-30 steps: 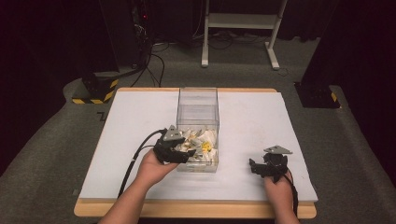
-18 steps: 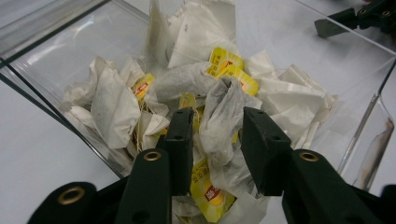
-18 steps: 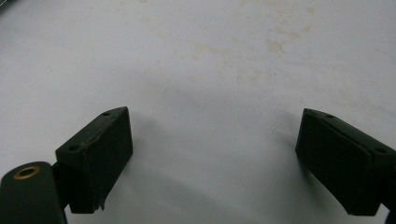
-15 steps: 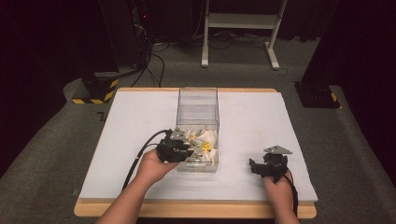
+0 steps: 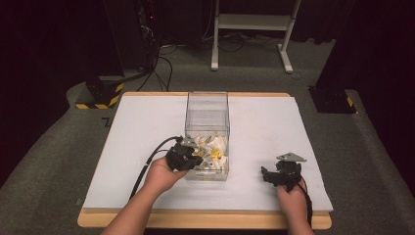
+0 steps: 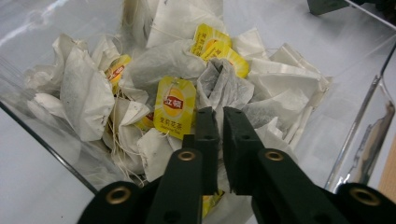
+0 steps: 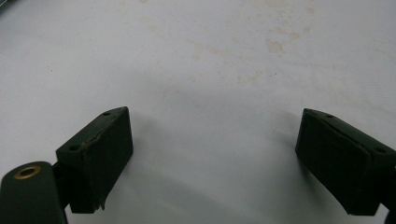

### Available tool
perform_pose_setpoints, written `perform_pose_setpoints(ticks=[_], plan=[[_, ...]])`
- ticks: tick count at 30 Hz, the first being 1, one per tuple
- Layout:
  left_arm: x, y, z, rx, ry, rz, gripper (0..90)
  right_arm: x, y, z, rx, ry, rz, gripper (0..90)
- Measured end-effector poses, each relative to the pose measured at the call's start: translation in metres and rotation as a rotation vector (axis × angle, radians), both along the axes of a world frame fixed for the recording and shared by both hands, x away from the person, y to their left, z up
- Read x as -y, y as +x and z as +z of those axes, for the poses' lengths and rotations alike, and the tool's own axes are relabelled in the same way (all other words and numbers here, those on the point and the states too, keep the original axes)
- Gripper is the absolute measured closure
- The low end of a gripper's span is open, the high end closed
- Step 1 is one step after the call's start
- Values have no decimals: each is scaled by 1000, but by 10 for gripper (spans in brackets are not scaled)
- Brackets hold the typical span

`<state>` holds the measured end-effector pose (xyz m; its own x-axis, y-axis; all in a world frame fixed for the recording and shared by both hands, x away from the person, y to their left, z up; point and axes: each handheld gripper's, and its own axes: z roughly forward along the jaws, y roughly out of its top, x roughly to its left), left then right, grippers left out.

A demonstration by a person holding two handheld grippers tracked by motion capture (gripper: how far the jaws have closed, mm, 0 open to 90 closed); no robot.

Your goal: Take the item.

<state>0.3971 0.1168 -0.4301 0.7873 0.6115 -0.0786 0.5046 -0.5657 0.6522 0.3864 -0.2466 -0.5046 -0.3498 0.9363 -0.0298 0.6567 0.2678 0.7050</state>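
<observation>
L gripper [image 6: 218, 114] inside clear box [image 5: 207, 105] mid-table, jaws just closed, pinching a teabag [image 6: 219, 88] atop the near-end pile. R gripper [image 7: 212, 158] wide open, empty, resting near right. Next, prob: lift straight up, check bag comes free.

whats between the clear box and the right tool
Nothing: in the high view a bare strip of white table top separates the clear box from the right tool.
</observation>
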Motion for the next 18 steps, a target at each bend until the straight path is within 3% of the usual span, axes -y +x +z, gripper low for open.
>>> perform_pose_setpoints(ticks=[8,18], plan=[[-2,-2,-1,12,-17,14,882,0,0,0,0,0,0,109],[-9,-6,-1,35,-82,33,884,0,0,0,0,0,0,110]])
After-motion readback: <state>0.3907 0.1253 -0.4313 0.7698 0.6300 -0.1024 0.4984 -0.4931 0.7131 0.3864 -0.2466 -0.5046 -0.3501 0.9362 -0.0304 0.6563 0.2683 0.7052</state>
